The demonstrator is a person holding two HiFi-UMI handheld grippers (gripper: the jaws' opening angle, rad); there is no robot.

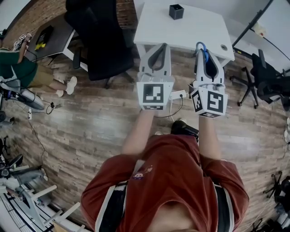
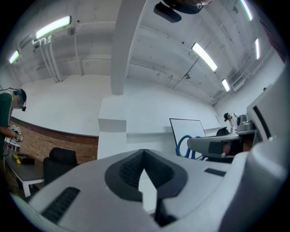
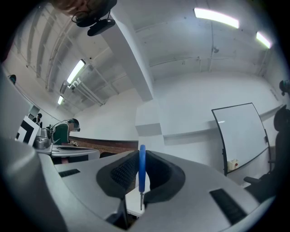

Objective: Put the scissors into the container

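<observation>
In the head view my right gripper (image 1: 200, 46) is shut on the blue-handled scissors (image 1: 205, 52), which stick up between its jaws. The right gripper view shows the scissors (image 3: 142, 171) edge-on, clamped by the right gripper (image 3: 141, 156), metal tip pointing down. My left gripper (image 1: 160, 46) hangs beside it, shut and empty; its jaws meet at the tip in the left gripper view (image 2: 144, 153), where the blue scissors handles (image 2: 184, 144) show to the right. The small black container (image 1: 176, 11) stands on the white table (image 1: 190, 31), beyond both grippers. Both grippers hover at the table's near edge.
A black office chair (image 1: 97, 41) stands left of the table. Farther left a person in green (image 1: 16, 68) sits by a grey desk (image 1: 52, 38). A black stand (image 1: 251, 84) and another chair are at the right. Cables and a black object (image 1: 183, 128) lie on the wood floor.
</observation>
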